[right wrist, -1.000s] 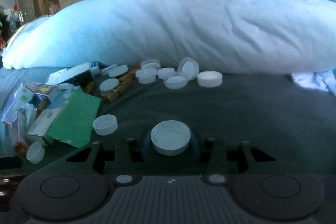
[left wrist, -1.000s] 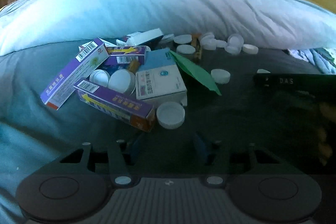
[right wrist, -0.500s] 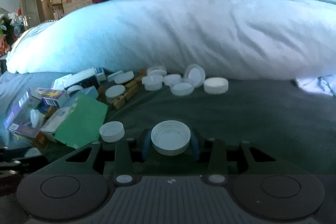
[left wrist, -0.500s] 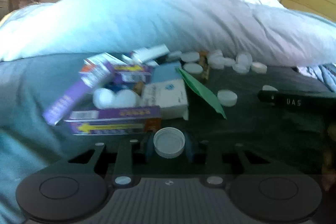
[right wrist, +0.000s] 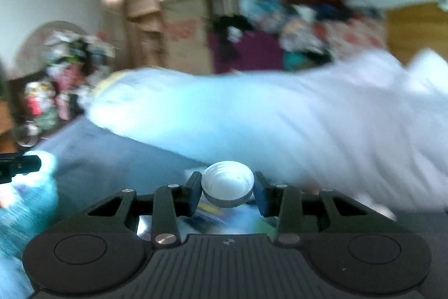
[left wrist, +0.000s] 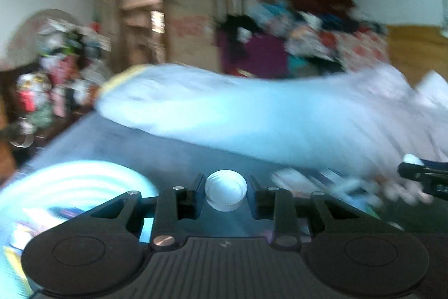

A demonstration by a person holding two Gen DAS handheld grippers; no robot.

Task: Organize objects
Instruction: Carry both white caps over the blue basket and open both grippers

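Left tongs (left wrist: pixel 225 194) grip a white ribbed plastic bottle cap (left wrist: pixel 225 193), open side facing the camera. Right tongs (right wrist: pixel 227 192) grip a second white ribbed cap (right wrist: pixel 227 188). Both sit below the long pale-blue pillow (left wrist: pixel 252 116). A light-blue round basin (left wrist: pixel 72 187) lies left of that pillow; contents blurred, no legible writing.

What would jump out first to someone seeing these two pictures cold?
Probably the white bottle cap pinched between the left gripper's black fingers, low in the middle of its view, and a matching white cap held the same way in the right gripper. Behind both stretches a big pale blue-white duvet across the dark bed, with a cluttered, blurred room beyond. A light blue ringed basket sits at the lower left of the left view.
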